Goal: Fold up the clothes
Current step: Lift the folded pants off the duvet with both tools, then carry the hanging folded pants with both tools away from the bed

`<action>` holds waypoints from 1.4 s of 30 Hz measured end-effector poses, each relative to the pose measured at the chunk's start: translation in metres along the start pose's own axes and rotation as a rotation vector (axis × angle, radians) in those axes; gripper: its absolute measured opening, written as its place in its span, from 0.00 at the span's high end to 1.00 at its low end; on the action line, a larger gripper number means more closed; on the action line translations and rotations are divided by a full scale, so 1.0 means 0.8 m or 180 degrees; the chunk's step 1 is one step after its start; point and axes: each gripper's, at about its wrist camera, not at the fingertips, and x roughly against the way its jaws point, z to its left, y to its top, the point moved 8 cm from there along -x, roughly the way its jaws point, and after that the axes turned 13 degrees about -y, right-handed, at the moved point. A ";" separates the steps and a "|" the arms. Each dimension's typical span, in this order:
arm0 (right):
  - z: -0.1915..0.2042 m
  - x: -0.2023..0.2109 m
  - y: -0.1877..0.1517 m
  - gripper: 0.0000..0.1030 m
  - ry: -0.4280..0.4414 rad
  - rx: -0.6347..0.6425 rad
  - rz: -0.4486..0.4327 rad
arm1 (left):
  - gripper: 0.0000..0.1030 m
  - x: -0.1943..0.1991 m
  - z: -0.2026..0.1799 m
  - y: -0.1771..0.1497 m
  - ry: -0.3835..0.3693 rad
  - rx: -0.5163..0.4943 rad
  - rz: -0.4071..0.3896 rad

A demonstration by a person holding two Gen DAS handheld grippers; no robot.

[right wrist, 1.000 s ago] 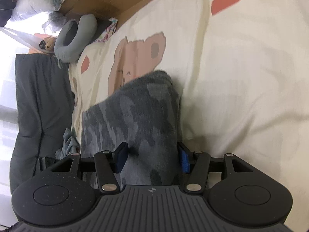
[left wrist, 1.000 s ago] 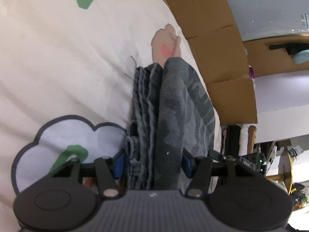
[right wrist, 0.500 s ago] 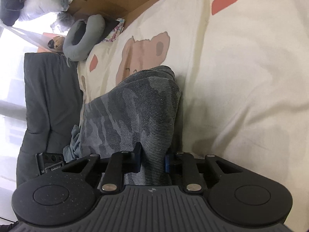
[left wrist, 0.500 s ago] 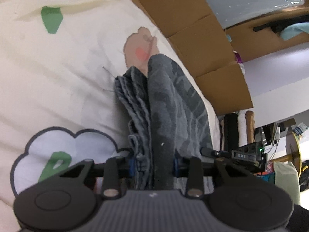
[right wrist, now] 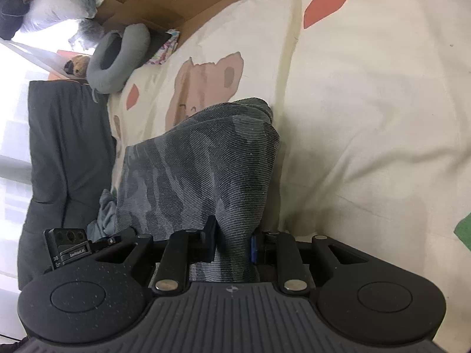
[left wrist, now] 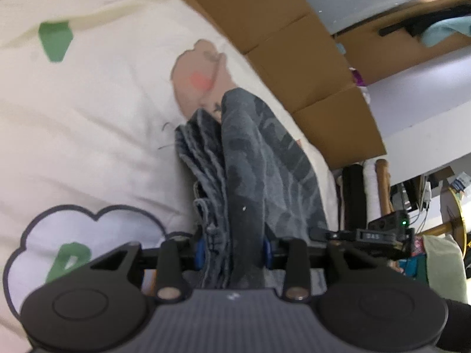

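Observation:
A folded grey camouflage garment (left wrist: 253, 158) lies on a cream bedsheet printed with bears and clouds (left wrist: 88, 123). My left gripper (left wrist: 234, 250) is shut on one end of the stacked folds, with layered edges showing to the left. My right gripper (right wrist: 232, 241) is shut on the other end of the same garment (right wrist: 200, 164), which bulges up from the sheet (right wrist: 368, 117). The other gripper's body shows at the edge of each view.
Cardboard boxes (left wrist: 294, 44) line the far edge of the bed. A grey neck pillow (right wrist: 117, 58) and a dark grey cover (right wrist: 64, 147) lie beside the bed. Cluttered furniture (left wrist: 412, 220) stands at the right.
Both grippers have closed from open onto the ends of the folded garment, and it has risen slightly off the sheet.

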 end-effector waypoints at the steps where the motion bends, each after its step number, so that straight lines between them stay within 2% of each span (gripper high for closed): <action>1: 0.000 -0.001 0.000 0.70 -0.0012 -0.0014 0.0008 | 0.54 -0.001 0.005 0.000 -0.0004 0.0034 0.0012; 4: 0.000 -0.004 -0.003 0.62 0.0010 -0.0030 0.0034 | 0.49 -0.004 0.017 0.003 -0.0036 0.0136 0.0030; 8: -0.003 -0.012 -0.010 0.56 0.0018 -0.0063 0.0064 | 0.44 -0.011 0.026 0.006 -0.0098 0.0224 0.0047; 12: 0.002 -0.022 -0.012 0.52 0.0042 -0.0064 0.0017 | 0.44 -0.024 0.026 0.008 -0.0149 0.0291 0.0088; 14: 0.008 -0.025 -0.013 0.50 0.0018 -0.0013 -0.0042 | 0.48 -0.028 0.022 0.007 -0.0099 0.0223 0.0099; 16: 0.011 -0.026 -0.012 0.56 -0.0025 -0.0004 -0.0109 | 0.59 -0.028 0.018 0.005 -0.0048 0.0156 0.0095; 18: 0.014 -0.022 -0.012 0.65 -0.0051 -0.0006 -0.0169 | 0.64 -0.024 0.013 0.005 -0.0038 0.0136 0.0059; 20: 0.019 -0.014 -0.013 0.76 -0.0049 -0.0015 -0.0230 | 0.68 -0.018 0.005 0.005 -0.0005 0.0092 0.0042; 22: 0.028 -0.004 -0.016 0.80 -0.0052 0.0005 -0.0291 | 0.70 -0.013 -0.003 0.004 0.0052 0.0070 0.0033; 34: 0.093 0.060 -0.031 0.82 -0.0189 0.0317 -0.0487 | 0.72 0.032 -0.081 -0.005 0.0549 -0.0035 0.0030; 42: 0.143 0.110 -0.058 0.82 -0.0223 0.0658 -0.0470 | 0.73 0.072 -0.120 -0.022 0.0641 0.0041 -0.0114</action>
